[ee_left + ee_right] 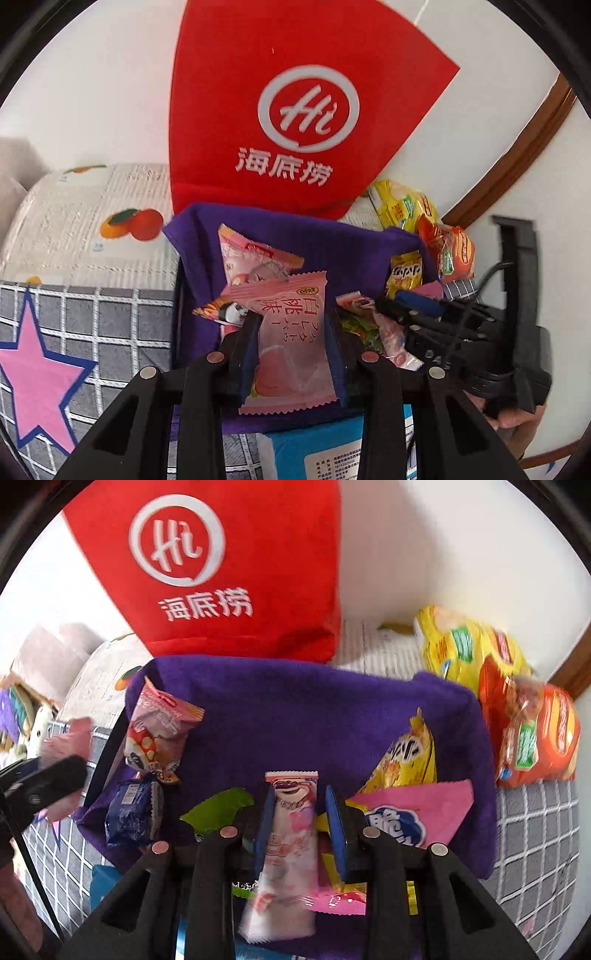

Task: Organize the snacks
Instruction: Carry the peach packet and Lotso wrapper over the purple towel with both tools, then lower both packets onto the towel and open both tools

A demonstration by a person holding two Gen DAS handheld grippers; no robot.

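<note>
A purple fabric bin [295, 709] holds several snack packets, among them a yellow one [406, 760] and a dark blue one [129, 812]. My left gripper [291, 325] is shut on a pink peach packet [295, 362], held just over the bin's [199, 251] near side. My right gripper [300, 797] points down into the bin. A pink bear-print packet [288, 834] hangs between its blue pads [336, 834] with a gap on the right side, its lower end blurred. In the left wrist view the right gripper [391, 314] is over the bin's right part.
A red bag [229, 572] with a white logo stands behind the bin against the wall. Yellow [461, 646] and orange [535, 738] snack bags lie to the bin's right. The bin sits on a grey checked cloth [110, 314]; a blue wipes pack [314, 454] lies in front.
</note>
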